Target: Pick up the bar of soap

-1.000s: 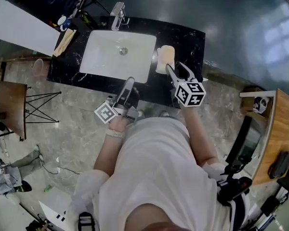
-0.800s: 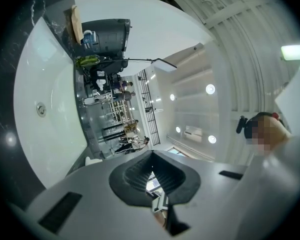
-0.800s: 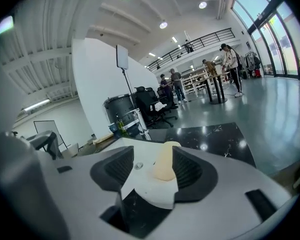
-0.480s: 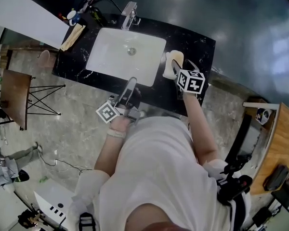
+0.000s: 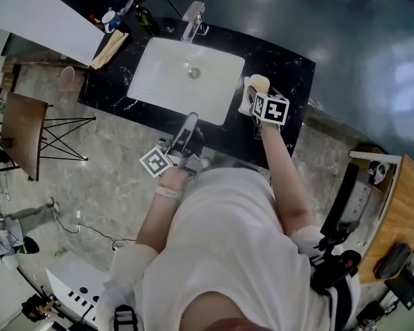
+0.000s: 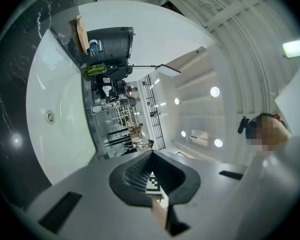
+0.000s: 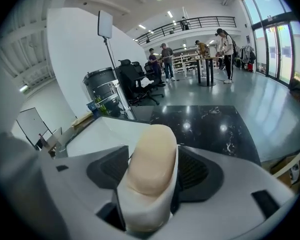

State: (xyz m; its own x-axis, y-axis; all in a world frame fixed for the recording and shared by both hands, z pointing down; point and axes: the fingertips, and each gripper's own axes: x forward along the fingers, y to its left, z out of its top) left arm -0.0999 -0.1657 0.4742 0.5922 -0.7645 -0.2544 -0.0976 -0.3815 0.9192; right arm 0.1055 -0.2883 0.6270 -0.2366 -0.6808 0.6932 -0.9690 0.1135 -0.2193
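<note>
Forward since a second ago, the right gripper [image 5: 252,95] straddles the cream oval bar of soap [image 5: 257,83] on the black marble counter [image 5: 279,57]. Left gripper [image 6: 151,159] view: jaws together, empty. Right gripper view: jaws opening, the soap between them on a white dish [image 7: 142,209].

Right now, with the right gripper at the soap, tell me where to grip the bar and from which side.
Take the bar of soap across its long flanks, above the rim of the white soap dish, from the front of the black counter as the right gripper comes. The rounded bar lies lengthwise between its opening jaws.
</note>
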